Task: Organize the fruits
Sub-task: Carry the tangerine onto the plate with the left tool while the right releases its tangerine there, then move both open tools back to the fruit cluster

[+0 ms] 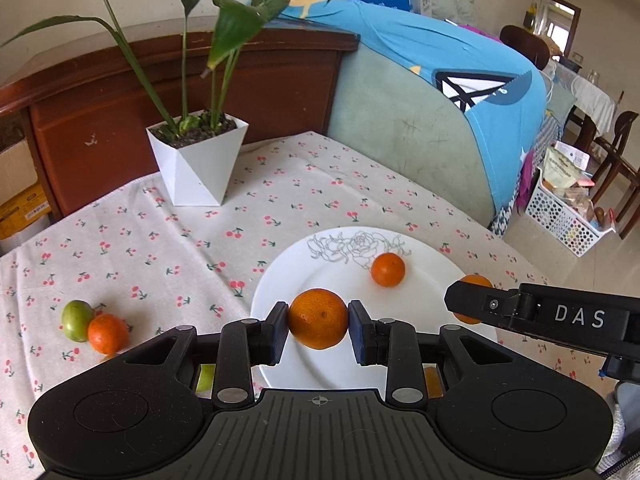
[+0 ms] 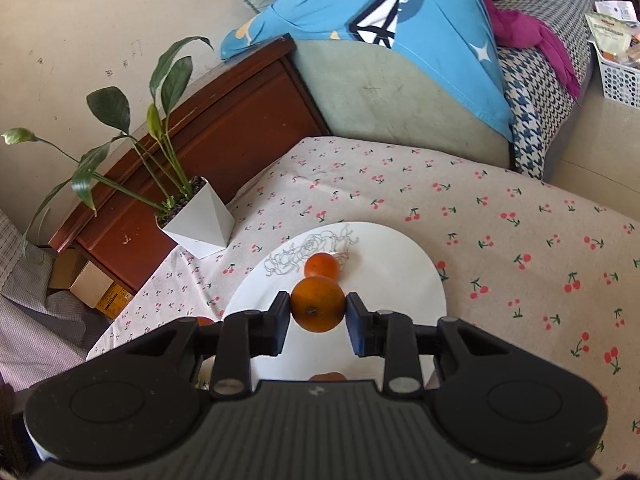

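Note:
My left gripper is shut on an orange mandarin above the near part of the white rose-patterned plate. A smaller mandarin lies on the plate. My right gripper is shut on another mandarin over the plate; it shows in the left wrist view as a black arm with the mandarin at its tip. On the cloth to the left lie a green fruit and a small orange fruit, touching.
A white angular pot with a leafy plant stands at the back of the cherry-print tablecloth. A wooden cabinet and a cushioned seat with a blue cloth lie beyond the table. A white basket sits on the floor right.

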`<action>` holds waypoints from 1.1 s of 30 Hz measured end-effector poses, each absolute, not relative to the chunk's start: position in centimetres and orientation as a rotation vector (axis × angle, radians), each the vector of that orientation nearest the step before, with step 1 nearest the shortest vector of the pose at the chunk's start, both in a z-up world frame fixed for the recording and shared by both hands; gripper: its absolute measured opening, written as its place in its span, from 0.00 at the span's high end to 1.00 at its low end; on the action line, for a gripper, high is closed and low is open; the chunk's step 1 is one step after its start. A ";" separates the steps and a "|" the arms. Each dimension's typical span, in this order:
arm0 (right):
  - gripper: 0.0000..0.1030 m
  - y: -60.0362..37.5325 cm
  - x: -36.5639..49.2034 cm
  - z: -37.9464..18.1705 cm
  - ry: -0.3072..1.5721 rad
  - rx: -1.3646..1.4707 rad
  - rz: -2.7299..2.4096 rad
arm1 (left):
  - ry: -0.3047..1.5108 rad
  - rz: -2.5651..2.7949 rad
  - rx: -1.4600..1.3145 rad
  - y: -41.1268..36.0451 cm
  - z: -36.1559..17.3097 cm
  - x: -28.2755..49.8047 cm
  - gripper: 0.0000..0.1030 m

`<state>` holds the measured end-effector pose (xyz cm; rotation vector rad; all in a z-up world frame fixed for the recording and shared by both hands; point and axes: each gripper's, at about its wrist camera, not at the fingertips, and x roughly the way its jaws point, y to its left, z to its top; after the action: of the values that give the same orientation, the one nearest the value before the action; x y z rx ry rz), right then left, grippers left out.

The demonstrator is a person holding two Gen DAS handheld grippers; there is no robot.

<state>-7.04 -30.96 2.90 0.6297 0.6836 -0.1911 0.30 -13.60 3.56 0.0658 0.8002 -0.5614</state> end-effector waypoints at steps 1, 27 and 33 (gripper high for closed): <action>0.71 -31.3 -7.1 2.6 0.691 0.650 -0.199 | 0.809 -0.563 0.069 -13.9 3.2 0.3 0.71; 0.56 -31.9 -7.4 2.8 0.635 0.722 -0.249 | 0.770 -0.534 0.104 -15.4 4.9 -0.2 0.37; 0.53 -31.4 -7.3 3.1 0.636 0.714 -0.213 | 0.770 -0.511 0.086 -14.0 5.6 -0.1 0.28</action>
<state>-7.33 -31.43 3.11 0.7143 0.6358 -0.2134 -0.10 -14.00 5.59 0.0864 0.7703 -0.5109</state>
